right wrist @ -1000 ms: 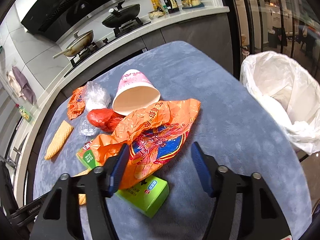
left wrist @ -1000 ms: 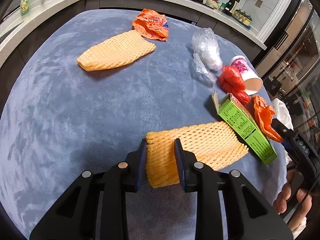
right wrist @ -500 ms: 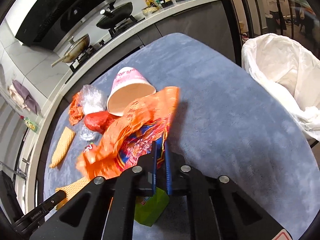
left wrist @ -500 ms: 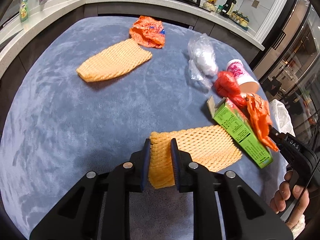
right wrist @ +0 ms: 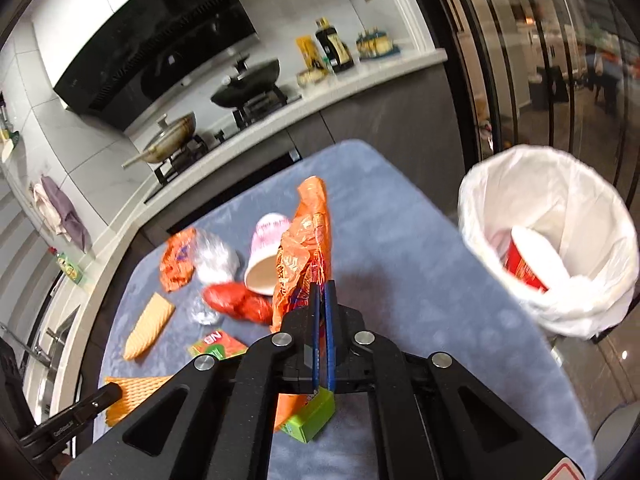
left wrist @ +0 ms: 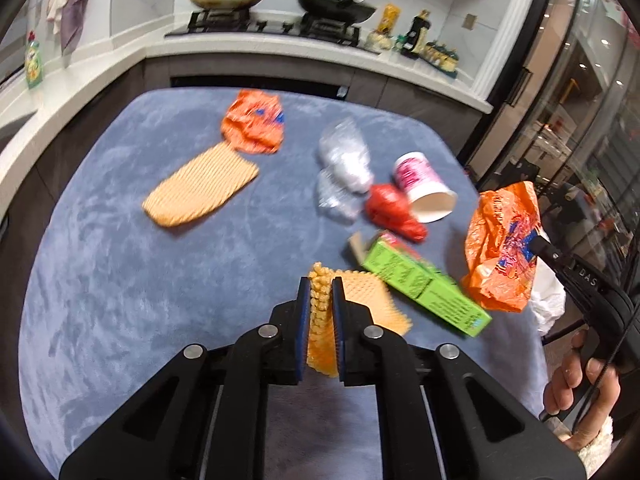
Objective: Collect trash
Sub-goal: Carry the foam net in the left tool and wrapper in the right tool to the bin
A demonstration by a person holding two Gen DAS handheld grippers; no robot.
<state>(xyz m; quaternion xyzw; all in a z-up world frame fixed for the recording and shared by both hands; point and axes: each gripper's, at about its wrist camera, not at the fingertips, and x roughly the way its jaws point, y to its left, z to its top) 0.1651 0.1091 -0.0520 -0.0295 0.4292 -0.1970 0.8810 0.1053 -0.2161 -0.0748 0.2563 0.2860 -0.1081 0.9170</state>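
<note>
Lifting both catches clear: left claw [left wrist: 321,304] is pinching the foam net [left wrist: 320,320], which hangs between its jaws; right claw [right wrist: 323,312] is pinching the orange bag [right wrist: 304,248], which stands up ahead of it. Bin [right wrist: 560,208] sits to the right claw's right. Best to keep both pinches tight, clear the green box [right wrist: 310,420] below, then swing right over the rim before letting go.

Right of the right gripper [right wrist: 322,292], bare blue table [right wrist: 420,264] runs clear to the lined bin [right wrist: 600,280]. Left of it, the paper cup [right wrist: 264,260], red wrapper [right wrist: 236,300] and green box [right wrist: 312,420] crowd the surface.
</note>
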